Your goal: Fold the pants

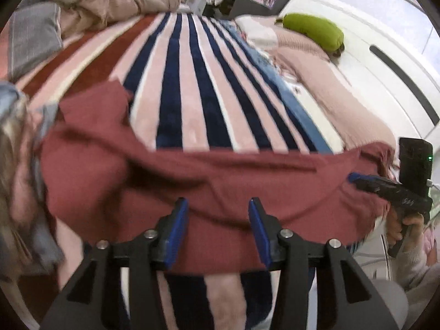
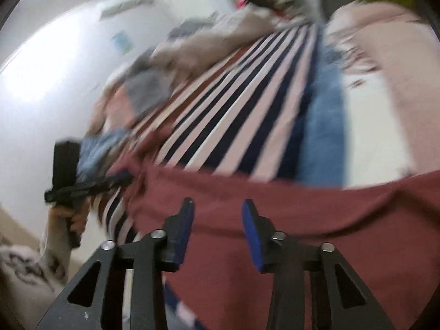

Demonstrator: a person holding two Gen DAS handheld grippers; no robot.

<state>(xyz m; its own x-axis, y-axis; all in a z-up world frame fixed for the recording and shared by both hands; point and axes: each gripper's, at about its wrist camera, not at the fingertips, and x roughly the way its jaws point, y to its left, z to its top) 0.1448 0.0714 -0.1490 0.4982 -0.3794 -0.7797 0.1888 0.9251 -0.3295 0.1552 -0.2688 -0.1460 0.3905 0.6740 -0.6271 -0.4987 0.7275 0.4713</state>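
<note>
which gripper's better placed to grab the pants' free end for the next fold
Likely the left gripper: its open jaws hover over the maroon pants near the loose end by the jeans. The right gripper, also open, sits over the other end.

Striped bed (image 1: 176,88) lay open beyond pants (image 1: 220,181); clothes pile (image 1: 22,165) crowded left edge, pillows (image 1: 316,63) & headboard (image 1: 385,63) blocked right.

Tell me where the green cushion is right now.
In the left wrist view the green cushion lies at the upper right, at the far end of the bed on pink bedding, beside the white headboard, well beyond the red pants.
</note>
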